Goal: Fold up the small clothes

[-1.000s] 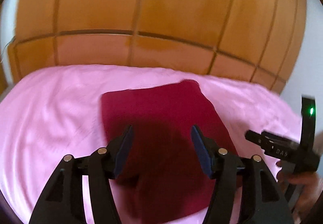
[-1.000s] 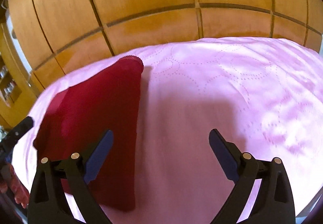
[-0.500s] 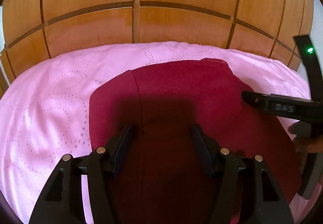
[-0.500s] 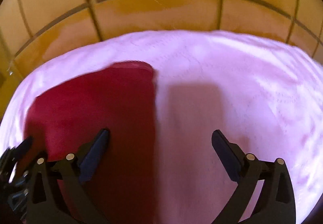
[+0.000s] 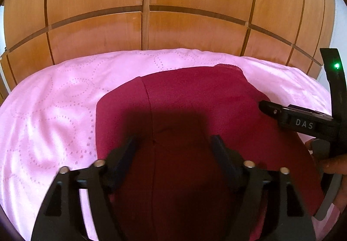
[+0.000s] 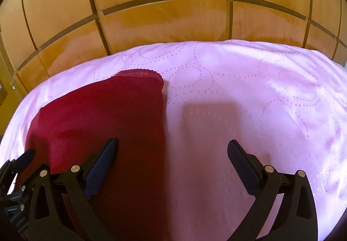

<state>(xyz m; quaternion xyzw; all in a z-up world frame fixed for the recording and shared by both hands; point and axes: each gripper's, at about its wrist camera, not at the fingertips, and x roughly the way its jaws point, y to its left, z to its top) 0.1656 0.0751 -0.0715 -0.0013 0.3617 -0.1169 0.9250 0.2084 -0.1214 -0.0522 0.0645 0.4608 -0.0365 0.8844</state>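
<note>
Here we hold the left gripper [image 5: 173,143] over the dark red garment [image 5: 195,110], jaws just widened, clear of the cloth | right gripper [image 6: 172,149] spread wide, straddling its right edge | garment flat on pink bedspread [image 6: 249,89], near-left of wooden panelling [image 5: 195,2]

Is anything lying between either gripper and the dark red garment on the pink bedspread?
Nothing visible: the left gripper hangs open over the garment, and the right gripper straddles its edge on the bedspread.
</note>
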